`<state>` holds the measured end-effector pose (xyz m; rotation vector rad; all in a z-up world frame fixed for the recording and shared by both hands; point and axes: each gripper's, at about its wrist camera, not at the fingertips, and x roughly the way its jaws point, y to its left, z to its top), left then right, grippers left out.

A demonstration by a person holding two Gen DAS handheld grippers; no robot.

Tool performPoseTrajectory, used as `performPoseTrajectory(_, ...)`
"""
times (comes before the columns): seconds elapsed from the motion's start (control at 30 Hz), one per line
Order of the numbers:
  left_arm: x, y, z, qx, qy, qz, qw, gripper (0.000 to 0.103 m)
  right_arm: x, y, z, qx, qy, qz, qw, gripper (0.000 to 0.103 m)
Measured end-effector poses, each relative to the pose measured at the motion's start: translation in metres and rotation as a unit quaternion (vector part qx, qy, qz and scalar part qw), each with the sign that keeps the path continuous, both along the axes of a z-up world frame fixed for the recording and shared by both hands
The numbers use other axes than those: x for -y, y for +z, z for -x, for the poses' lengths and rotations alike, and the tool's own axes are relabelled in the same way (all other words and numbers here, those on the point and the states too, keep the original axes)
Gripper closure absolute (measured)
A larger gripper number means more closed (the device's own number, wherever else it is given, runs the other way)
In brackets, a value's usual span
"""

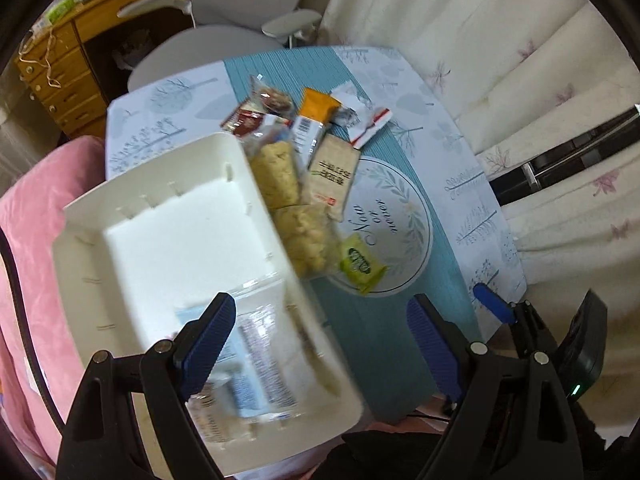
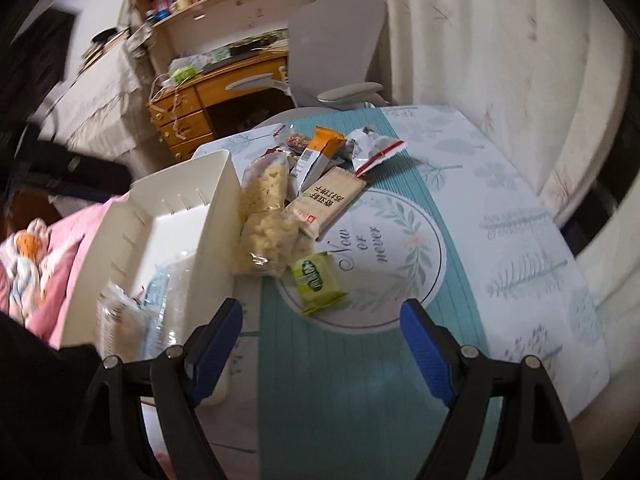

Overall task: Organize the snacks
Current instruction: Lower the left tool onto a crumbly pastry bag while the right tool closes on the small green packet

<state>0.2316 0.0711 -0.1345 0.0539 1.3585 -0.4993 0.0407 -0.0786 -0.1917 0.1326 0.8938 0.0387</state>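
Pale floral curtains and a grey office chair [image 2: 336,40] back a small table [image 2: 520,280] covered by a teal runner with a printed round emblem. Nearest the cameras, the left gripper [image 1: 320,340] hangs over the near end of the white bin [image 1: 160,220], its jaws standing wide and holding nothing; the right gripper [image 2: 320,340] hangs above the bare runner at the table's near edge, equally wide and empty. One bin occupies the table's left edge, and it holds at least one clear wrapped packet [image 1: 248,360], blurred, so an exact count inside cannot be given. Just beyond the right gripper lies one green packet [image 2: 316,280] on the emblem's near rim. Next come two clear bags of pale puffed snack [image 2: 268,216] against the bin's right wall, one beige cracker pack [image 2: 328,204], one orange bar [image 2: 320,152], one red-and-white sachet [image 2: 376,152], and roughly two dark-wrapped pieces [image 2: 296,142] at the far edge. Judged procedure: take the green packet first, since it lies apart from the pile; descend with the pads straddling its short sides, close lightly, lift clear of the bin wall, and release low inside.
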Motion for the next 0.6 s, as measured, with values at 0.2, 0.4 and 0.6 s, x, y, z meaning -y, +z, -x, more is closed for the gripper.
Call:
performPoseTrajectory(0.2,0.046,-0.017,-0.019,-0.021,-0.014,-0.044,0.9987,0.016,-0.001,-0.014,-0.007,0.02,0.074,0.056,0.996,0.021)
performPoseTrajectory(0.4,0.084,-0.045,-0.036,-0.068,-0.026,-0.087,0.9936,0.016,-0.001,-0.035,-0.02,0.021,0.133,0.064,0.989,0.021)
performPoseTrajectory(0.6,0.114,-0.082,-0.057,-0.123,-0.041,-0.173,0.9764,0.016,-0.002,-0.053,-0.034,0.023,0.163,0.056,0.985,0.022)
